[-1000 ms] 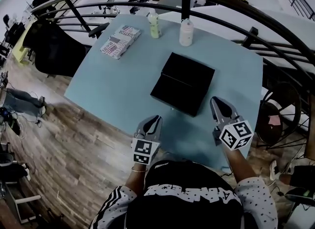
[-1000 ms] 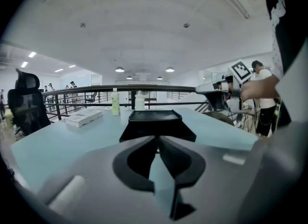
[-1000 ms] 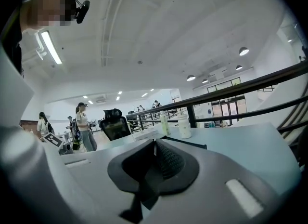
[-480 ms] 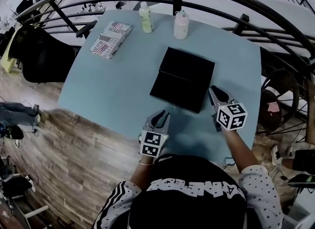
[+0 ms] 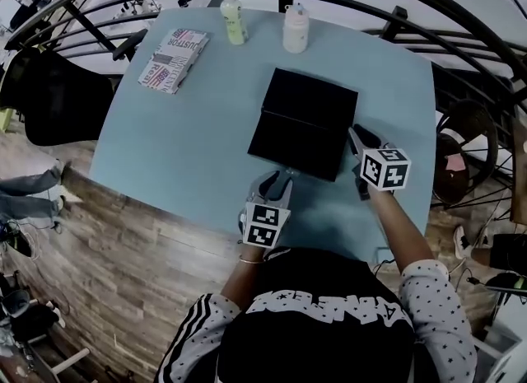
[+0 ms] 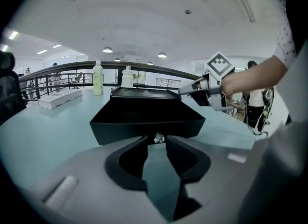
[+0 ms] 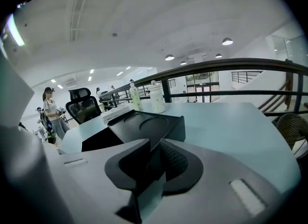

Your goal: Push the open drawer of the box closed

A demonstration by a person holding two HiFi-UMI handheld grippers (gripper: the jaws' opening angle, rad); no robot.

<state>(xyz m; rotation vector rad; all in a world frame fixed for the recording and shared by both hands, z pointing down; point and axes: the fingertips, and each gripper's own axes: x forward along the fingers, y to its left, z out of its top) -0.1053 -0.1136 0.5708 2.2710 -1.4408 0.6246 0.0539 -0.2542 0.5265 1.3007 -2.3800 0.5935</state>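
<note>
Left gripper [image 5: 278, 179] advanced: jaws spread, empty, knob [image 6: 159, 138] of open drawer [image 6: 147, 119] straight ahead, just beyond. Right gripper [image 5: 356, 136], jaws together, beside box [image 5: 309, 101].

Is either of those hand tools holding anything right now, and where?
Nothing is held. The left tool is open before the drawer's knob; the right tool is shut and empty beside the box.

The person wears a black top [image 5: 317, 350] with bold white lettering across the shoulders. Its left sleeve [image 5: 191, 336] is black with white stripes, and its right sleeve [image 5: 434, 307] is white with small dark dots. The 2 grey tools, left gripper [image 5: 276, 181] and right gripper [image 5: 356, 135], each carry a white cube of black square markers and have dark inner jaws.
</note>
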